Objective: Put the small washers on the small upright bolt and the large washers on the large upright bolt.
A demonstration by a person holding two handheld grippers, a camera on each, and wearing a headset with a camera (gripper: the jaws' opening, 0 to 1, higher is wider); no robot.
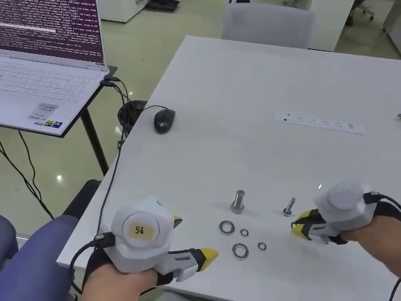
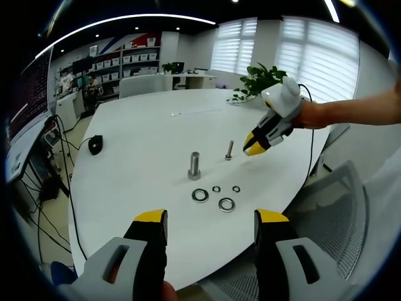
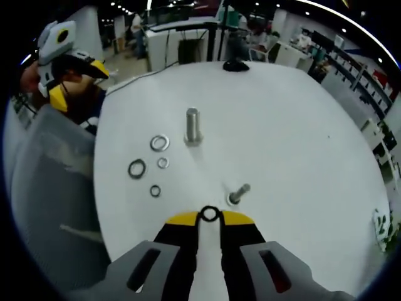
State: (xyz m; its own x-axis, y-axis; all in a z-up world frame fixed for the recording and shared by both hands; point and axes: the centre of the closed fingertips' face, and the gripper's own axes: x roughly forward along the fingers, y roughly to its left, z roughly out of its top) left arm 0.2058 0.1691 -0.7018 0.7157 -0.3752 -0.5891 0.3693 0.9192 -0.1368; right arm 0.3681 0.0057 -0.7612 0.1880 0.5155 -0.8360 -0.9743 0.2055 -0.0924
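The large upright bolt and the small upright bolt stand on the white table. Two large washers and two small washers lie flat in front of them. My right gripper hovers just right of the small bolt, shut on a small washer pinched at its tips. My left gripper is open near the table's front edge, left of the washers, with nothing between its jaws. The right gripper hangs beside the small bolt.
A black mouse and its cable lie at the table's left side. A white power strip lies further back on the right. An open laptop sits on a stand left of the table. A grey chair stands behind.
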